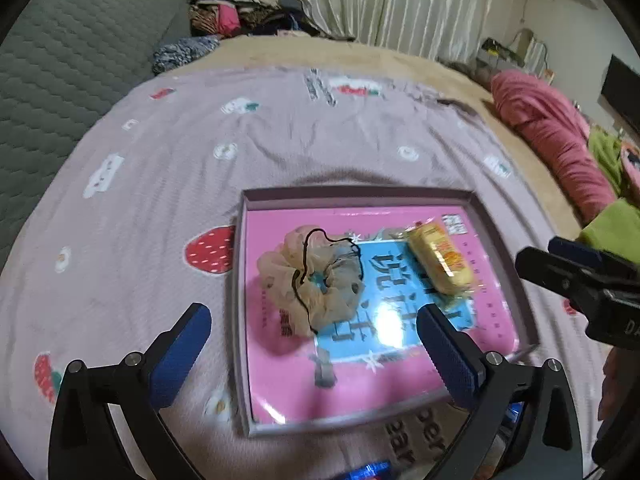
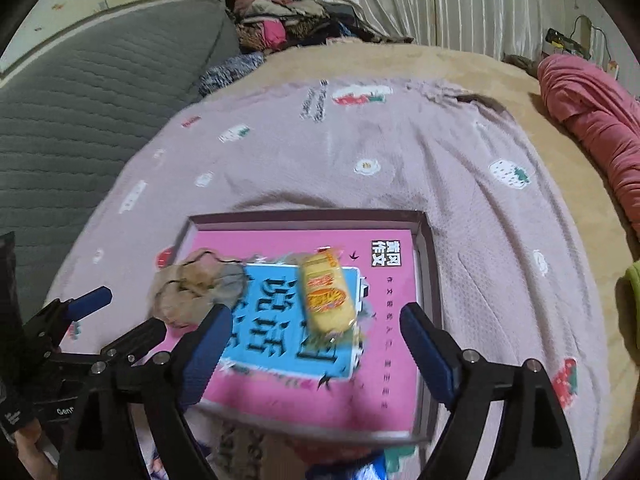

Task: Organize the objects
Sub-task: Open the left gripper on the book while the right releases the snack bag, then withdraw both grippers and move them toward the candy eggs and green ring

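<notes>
On the bed (image 1: 168, 168) the shallow box (image 1: 352, 194) sat on the strawberry-print sheet, a glossy pink-and-blue book (image 1: 360, 376) lying flat inside it. At the left, the cream scrunchie (image 1: 308, 280) with its thin black cord rested on the book toward nine o'clock. It looked feather-light, soft and squashy, best pinched across its gathered rim; the loose cord might snag. The left tool (image 1: 314, 344) hung released, both pads wide apart and empty, with the scrunchie just ahead at twelve o'clock.

Further right lay the yellow wrapped snack (image 2: 328, 296), toward the box's two o'clock corner. I judged it light, its film slippery and its contents crushable, so a gentle grip across the short sides would suit. The right tool (image 2: 316, 344) was likewise spread open, holding nothing, the snack just beyond its tips at twelve o'clock.
</notes>
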A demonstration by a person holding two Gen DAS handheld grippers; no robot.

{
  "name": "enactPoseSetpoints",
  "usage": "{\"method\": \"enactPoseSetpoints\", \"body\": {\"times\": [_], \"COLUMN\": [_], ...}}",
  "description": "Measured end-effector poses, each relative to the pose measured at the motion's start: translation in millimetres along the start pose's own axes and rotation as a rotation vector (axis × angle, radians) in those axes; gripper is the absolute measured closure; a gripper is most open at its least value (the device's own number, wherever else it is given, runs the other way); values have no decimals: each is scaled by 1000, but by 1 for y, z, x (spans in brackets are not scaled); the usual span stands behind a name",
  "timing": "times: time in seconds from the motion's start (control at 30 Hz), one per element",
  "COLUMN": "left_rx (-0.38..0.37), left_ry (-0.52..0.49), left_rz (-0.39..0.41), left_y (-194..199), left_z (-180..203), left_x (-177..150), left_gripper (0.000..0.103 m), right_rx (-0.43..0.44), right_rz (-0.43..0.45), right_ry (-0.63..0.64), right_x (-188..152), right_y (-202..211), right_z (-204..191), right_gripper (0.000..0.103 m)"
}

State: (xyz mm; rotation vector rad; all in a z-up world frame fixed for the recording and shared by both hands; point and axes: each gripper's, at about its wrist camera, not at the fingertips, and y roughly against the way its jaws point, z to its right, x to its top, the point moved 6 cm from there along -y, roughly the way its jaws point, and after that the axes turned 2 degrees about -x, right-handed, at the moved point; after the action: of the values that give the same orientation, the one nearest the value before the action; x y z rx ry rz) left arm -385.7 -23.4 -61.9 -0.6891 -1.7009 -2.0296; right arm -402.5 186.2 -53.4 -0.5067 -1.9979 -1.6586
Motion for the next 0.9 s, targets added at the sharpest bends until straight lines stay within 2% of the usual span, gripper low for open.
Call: {"method": "enactPoseSetpoints", "body": {"times": [0.17,0.33,0.5,0.73,0.9], "left_rx": [-2,20,2,4,5], "left_ry": [-7,-45,-49,-71,-86], "left_rz": [30,66,68,79,69], "left_y": [45,85,116,153,164], "left_z": [5,16,29,51,63], "left_x": [-7,-16,-29,-52,-67], "left_gripper": [1,1,1,1,1], "right_rx": [33,17,-2,-9,-13], "right_rz": [40,100,136,152,151], "right_ry": [15,68,103,124,132], "right_x": [-10,-20,-34,-59,-79], "right_y": [49,104,146,182,195], "right_z": [-10,-22,-26,-26,-23], "right_gripper": [14,14,14,14,14]}}
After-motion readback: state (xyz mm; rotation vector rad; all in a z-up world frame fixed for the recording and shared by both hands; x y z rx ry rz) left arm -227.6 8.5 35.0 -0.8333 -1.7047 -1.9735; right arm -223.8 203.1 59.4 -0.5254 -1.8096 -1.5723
